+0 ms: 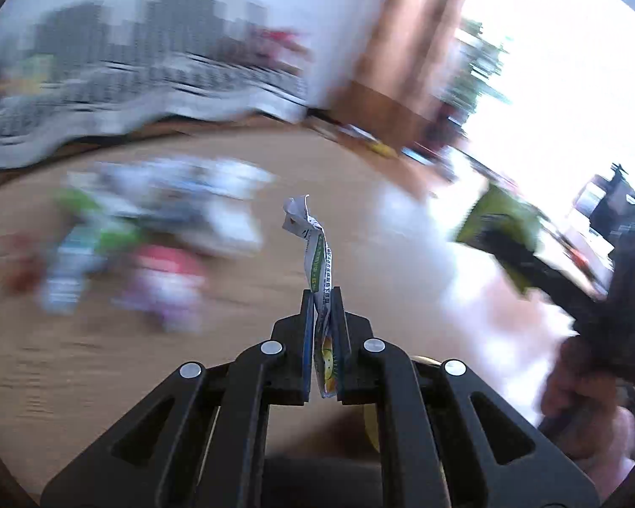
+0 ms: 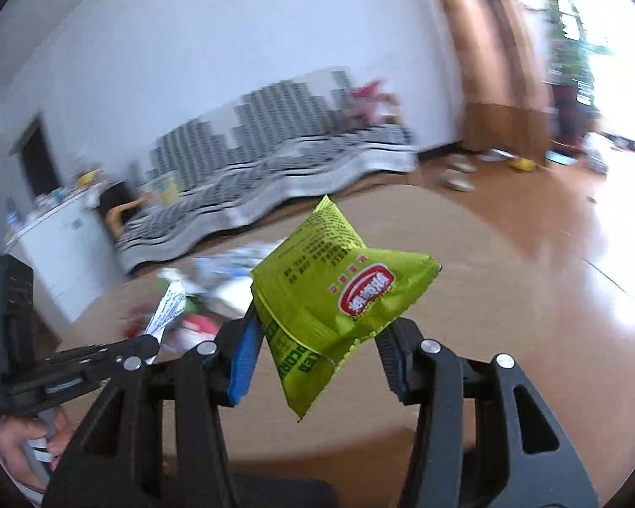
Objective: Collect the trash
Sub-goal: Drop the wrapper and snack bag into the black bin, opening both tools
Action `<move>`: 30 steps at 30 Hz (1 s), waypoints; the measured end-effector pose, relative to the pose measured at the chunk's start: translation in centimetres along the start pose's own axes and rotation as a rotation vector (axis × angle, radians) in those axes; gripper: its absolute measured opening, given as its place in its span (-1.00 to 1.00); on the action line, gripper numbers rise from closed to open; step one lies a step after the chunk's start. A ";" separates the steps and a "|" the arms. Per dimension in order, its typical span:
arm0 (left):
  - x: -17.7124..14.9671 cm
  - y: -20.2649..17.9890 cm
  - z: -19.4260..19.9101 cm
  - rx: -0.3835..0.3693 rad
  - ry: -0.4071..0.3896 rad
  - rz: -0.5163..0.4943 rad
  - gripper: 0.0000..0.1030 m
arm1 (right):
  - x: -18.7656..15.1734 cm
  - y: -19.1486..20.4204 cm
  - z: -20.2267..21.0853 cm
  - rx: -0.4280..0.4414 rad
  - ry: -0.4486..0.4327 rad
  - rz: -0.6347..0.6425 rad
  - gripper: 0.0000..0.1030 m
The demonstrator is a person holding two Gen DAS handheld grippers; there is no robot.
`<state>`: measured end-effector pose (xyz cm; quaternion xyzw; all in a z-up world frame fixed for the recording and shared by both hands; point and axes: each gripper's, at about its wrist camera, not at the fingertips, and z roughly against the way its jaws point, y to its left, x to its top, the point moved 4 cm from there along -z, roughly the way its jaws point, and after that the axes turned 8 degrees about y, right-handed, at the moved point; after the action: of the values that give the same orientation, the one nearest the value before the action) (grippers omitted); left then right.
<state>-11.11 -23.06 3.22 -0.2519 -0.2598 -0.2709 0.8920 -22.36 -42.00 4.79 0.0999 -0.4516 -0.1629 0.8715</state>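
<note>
A: What do the left fingers (image 1: 321,296) have?

B: They are squeezed tight on a thin white wrapper (image 1: 315,249). It is twisted and sticks up past the tips. Its bottom end hangs down between the fingers, and the print on it is too small to read.

A: And the right fingers (image 2: 317,326)?

B: They are partway apart and hold a puffy green snack bag (image 2: 338,288) between them. The bag has a red label. One corner pokes up above the fingers and one hangs down below. The bag hides the tip of the far finger.

A: What is past the fingers?

B: A pile of trash (image 1: 148,237) lies on the wooden floor (image 1: 360,194), ahead and to the left of the left fingers. It is all smeared. I see green, pink, white and blue blobs, but I cannot tell what each thing is.

A: And farther away?

B: A grey striped sofa (image 2: 275,178) stands by the white wall (image 2: 233,42). A white cabinet (image 2: 63,245) is off to the left, partly cut off. A bright window washes out the right edge. A hand (image 2: 25,440) shows low at the left edge, gripping the other tool's handle.
</note>
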 end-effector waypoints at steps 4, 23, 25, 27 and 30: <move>-3.0 -9.5 -8.0 -0.181 0.245 -0.082 -0.88 | -4.4 -9.0 1.8 -0.118 0.084 -0.115 -0.05; -17.2 -14.0 -25.2 -0.082 0.724 -0.253 -0.88 | -21.9 -22.5 -5.4 -0.172 0.514 -0.524 -0.02; -17.3 -13.7 -25.2 -0.058 0.732 -0.261 -0.67 | -22.0 -22.8 -4.8 -0.152 0.503 -0.570 0.48; -17.1 -13.5 -25.2 -0.049 0.728 -0.247 0.52 | -21.3 -23.0 -4.3 -0.131 0.471 -0.616 0.83; -15.5 -14.1 -24.4 -0.053 0.618 -0.244 0.87 | -20.0 -23.3 -2.7 -0.182 0.416 -0.620 0.86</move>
<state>-22.89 -42.22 -19.70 -0.1480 0.0021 -0.4459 0.8828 -35.42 -55.99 -19.34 0.1851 -0.1971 -0.4342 0.8593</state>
